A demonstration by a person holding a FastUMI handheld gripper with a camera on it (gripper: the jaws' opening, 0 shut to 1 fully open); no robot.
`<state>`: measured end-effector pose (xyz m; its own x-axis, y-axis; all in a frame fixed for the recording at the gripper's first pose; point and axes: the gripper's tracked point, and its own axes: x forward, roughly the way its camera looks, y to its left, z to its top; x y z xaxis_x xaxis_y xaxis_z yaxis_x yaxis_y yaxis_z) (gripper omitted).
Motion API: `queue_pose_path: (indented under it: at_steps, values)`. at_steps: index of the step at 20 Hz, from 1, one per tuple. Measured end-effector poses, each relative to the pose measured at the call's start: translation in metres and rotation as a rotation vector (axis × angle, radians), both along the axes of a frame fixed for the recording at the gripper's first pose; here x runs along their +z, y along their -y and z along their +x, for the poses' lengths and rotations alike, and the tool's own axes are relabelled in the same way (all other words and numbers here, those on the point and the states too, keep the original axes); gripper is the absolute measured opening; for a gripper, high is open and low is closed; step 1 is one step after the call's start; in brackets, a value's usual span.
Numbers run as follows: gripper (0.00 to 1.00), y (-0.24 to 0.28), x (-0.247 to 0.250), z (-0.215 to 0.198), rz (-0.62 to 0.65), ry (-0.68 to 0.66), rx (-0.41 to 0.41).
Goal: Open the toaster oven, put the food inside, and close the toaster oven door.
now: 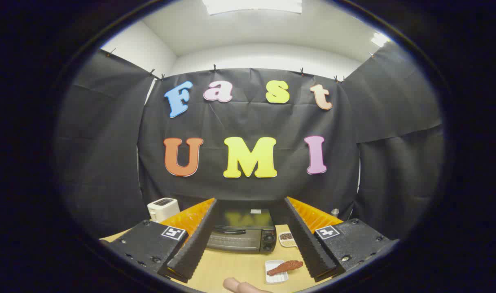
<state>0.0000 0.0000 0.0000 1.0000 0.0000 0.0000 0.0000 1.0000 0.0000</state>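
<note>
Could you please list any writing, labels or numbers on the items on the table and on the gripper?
Toaster oven: the top sticker and the knob markings are too small to read.
Gripper, jaws open toward the oven: square coded markers, no words.

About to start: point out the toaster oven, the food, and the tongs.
toaster oven (240, 238): gripper view, on its closed glass door.
food (285, 267): gripper view, middle of the reddish piece.
tongs (250, 236): gripper view, open, midway between fingertips.
</note>
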Motion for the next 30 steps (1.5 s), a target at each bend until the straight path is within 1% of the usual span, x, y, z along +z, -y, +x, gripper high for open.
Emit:
queue_pose_path:
  at_steps: [9,14,16,19,21,26,28,30]
  values:
    - [1.00,0.001,-0.002,0.000,-0.002,0.004,-0.006]
    - [1.00,-0.001,-0.009,0.021,-0.022,-0.013,0.005]
    - [1.00,-0.001,-0.018,0.041,-0.035,-0.034,-0.003]
    - [1.00,-0.010,-0.048,0.078,-0.034,-0.118,0.007]
    - [1.00,-0.018,-0.073,0.106,-0.038,-0.183,0.019]
    - [1.00,-0.033,-0.147,0.176,-0.012,-0.363,0.021]
    - [1.00,-0.042,-0.168,0.200,0.015,-0.390,0.030]
    - [1.00,-0.052,-0.189,0.218,0.016,-0.419,0.038]
